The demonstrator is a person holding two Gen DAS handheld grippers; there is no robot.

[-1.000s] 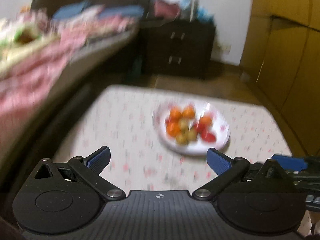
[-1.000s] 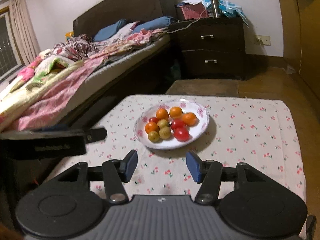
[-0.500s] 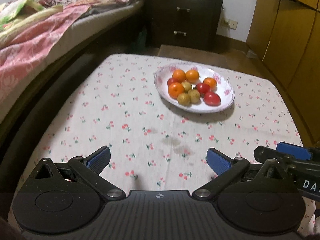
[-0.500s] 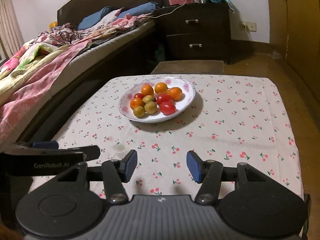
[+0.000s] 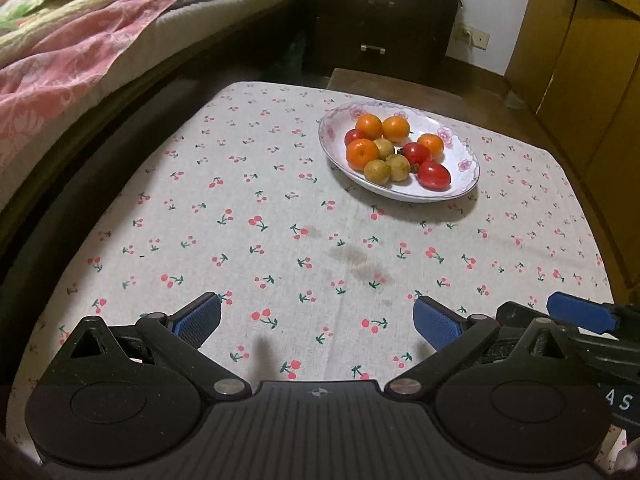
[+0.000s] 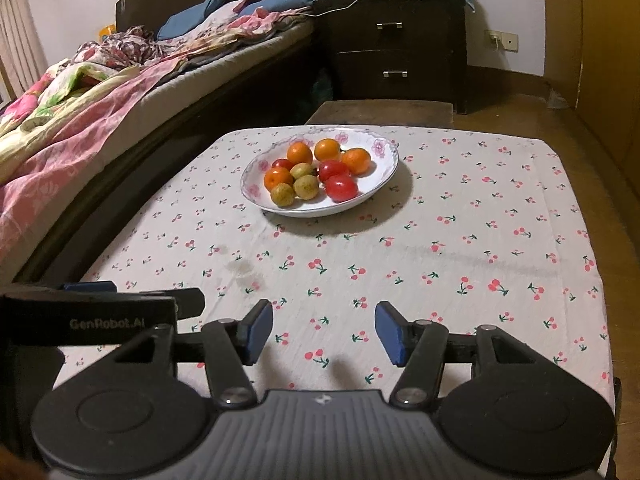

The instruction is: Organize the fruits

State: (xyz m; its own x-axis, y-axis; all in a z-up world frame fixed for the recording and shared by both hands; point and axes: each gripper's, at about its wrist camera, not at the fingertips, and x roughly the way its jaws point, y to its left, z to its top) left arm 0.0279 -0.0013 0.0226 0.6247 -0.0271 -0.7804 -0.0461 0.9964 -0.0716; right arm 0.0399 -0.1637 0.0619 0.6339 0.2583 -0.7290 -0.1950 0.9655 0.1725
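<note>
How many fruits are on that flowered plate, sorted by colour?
Orange fruits: 4
Red fruits: 3
Yellow-green fruits: 3
Total: 10, all on the plate.

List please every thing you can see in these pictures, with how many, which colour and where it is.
plate: one, white with pink flowers, far middle of the table
oranges: four, orange, in the plate
tomatoes: three, red, in the plate
small round fruits: three, yellow-green, in the plate
tablecloth: one, white with red cherries, over the table
bed: one, pink and flowered covers, beside the table
drawers: one, dark brown, behind the table
left claw: one, black with blue pads, open, empty
right claw: one, black with blue pads, open, empty
</note>
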